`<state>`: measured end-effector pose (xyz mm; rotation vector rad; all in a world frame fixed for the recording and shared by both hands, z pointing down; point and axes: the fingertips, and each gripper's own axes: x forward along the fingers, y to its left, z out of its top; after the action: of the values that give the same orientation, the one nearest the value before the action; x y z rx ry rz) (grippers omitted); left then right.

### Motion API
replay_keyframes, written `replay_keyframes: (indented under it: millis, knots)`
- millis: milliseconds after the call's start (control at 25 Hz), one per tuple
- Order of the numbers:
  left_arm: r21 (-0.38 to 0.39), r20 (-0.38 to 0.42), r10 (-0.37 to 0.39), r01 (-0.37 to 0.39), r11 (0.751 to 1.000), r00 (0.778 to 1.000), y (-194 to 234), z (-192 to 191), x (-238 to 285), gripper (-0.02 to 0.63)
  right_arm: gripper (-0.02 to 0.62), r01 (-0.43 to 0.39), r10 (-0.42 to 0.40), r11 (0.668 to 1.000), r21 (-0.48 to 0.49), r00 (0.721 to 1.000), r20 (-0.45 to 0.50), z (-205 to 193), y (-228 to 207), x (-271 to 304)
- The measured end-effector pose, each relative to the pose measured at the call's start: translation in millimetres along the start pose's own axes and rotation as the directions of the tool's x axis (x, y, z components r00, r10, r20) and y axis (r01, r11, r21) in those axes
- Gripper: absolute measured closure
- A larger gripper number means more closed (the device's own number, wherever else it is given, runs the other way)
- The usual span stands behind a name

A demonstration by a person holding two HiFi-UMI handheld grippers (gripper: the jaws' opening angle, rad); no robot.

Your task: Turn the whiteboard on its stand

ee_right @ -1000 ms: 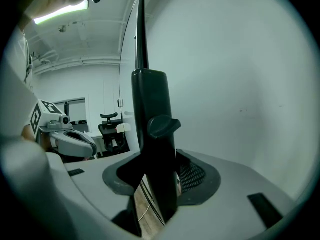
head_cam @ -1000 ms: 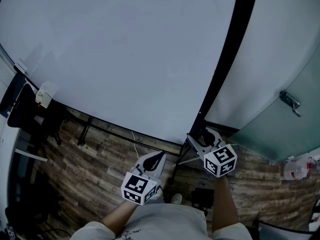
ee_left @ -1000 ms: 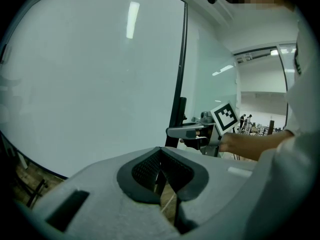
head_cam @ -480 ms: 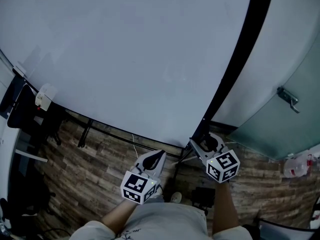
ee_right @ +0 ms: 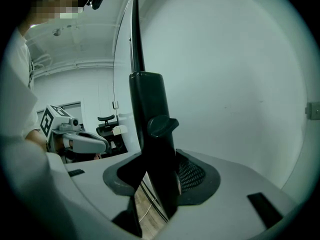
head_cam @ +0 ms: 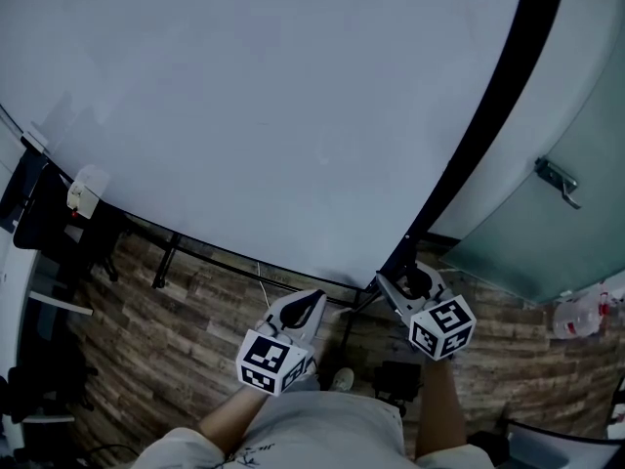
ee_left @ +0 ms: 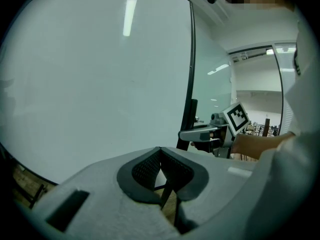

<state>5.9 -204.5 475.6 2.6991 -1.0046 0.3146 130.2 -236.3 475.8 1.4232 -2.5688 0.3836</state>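
Observation:
The big whiteboard (head_cam: 254, 115) fills the head view, its black side frame (head_cam: 488, 135) running down to the right. At the foot of that frame my right gripper (head_cam: 405, 279) is shut on the black upright (ee_right: 150, 119), just below a black knob (ee_right: 161, 125). The upright stands between the pads in the right gripper view. My left gripper (head_cam: 305, 308) hangs below the board's lower edge, shut with nothing in it. The left gripper view shows the board face (ee_left: 90, 84) ahead and the right gripper (ee_left: 200, 133) on the frame.
A glass door with a metal handle (head_cam: 557, 182) stands right of the board. A plastic bottle (head_cam: 576, 322) lies on the wood floor (head_cam: 166, 330). A black office chair (head_cam: 49, 213) and a small white box (head_cam: 83, 189) are at the left. The stand's crossbar (head_cam: 244, 262) runs under the board.
The board's black side frame has swung to the right, and my right gripper has gone right and slightly down with it. The left gripper has barely moved.

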Motion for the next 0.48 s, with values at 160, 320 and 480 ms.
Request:
replay_keyframes:
  millis: [160, 320, 480]
  knots:
    - [0.005, 0.005, -0.004, 0.004, 1.000, 1.000, -5.0, 0.8, -4.8, 0.595, 0.420, 0.025, -0.025, 1.000, 0.018, 1.000, 0.007, -3.7, -3.4, -19.0]
    - [0.011, 0.005, -0.021, 0.021, 1.000, 1.000, -15.2, -2.2, -7.5, 0.595, 0.420, 0.082, -0.083, 0.996, 0.042, 0.996, 0.020, -8.6, -16.7, -43.3]
    - [0.016, -0.004, -0.044, 0.044, 0.999, 0.999, -38.9, -6.9, -0.9, 0.595, 0.419, 0.133, -0.135, 0.990, 0.050, 0.991, 0.025, -16.6, -42.8, -81.6]
